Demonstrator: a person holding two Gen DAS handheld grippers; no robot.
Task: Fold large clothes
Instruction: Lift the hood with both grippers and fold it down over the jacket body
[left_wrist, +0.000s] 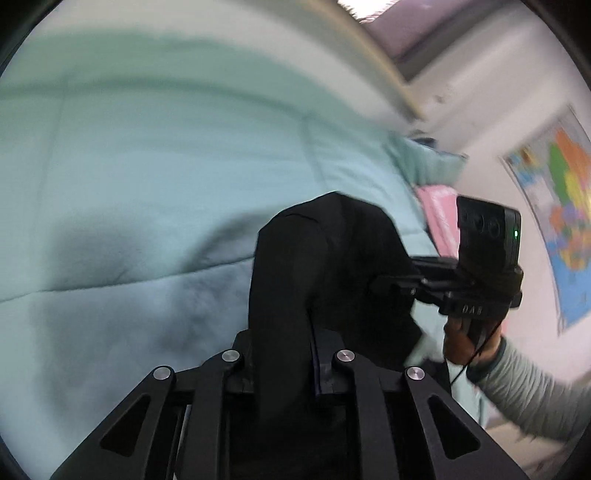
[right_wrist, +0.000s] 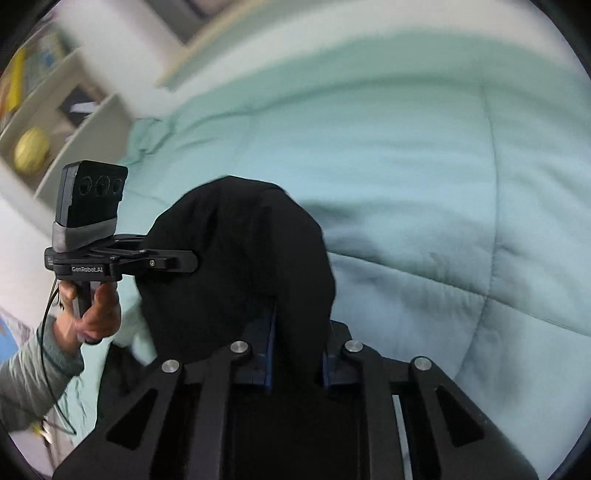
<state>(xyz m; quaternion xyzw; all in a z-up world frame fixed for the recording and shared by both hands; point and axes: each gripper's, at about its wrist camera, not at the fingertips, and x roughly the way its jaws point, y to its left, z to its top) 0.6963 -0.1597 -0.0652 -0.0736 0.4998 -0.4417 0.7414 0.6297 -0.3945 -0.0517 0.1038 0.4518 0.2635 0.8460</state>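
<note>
A black garment (left_wrist: 317, 258) hangs bunched between both grippers above a light teal quilt (left_wrist: 147, 184). My left gripper (left_wrist: 284, 365) is shut on a fold of it, the cloth draped over its fingertips. My right gripper (right_wrist: 295, 362) is shut on another fold of the same garment (right_wrist: 236, 258). In the left wrist view the right gripper (left_wrist: 399, 288) clamps the cloth from the right side. In the right wrist view the left gripper (right_wrist: 184, 263) clamps it from the left. Most of the garment is hidden below the grippers.
The teal quilt (right_wrist: 424, 184) covers the bed under both grippers. A pink item (left_wrist: 439, 218) lies at the bed's right edge. A coloured map (left_wrist: 565, 206) hangs on the wall. White shelves (right_wrist: 74, 122) with a yellow ball (right_wrist: 31, 149) stand beyond the bed.
</note>
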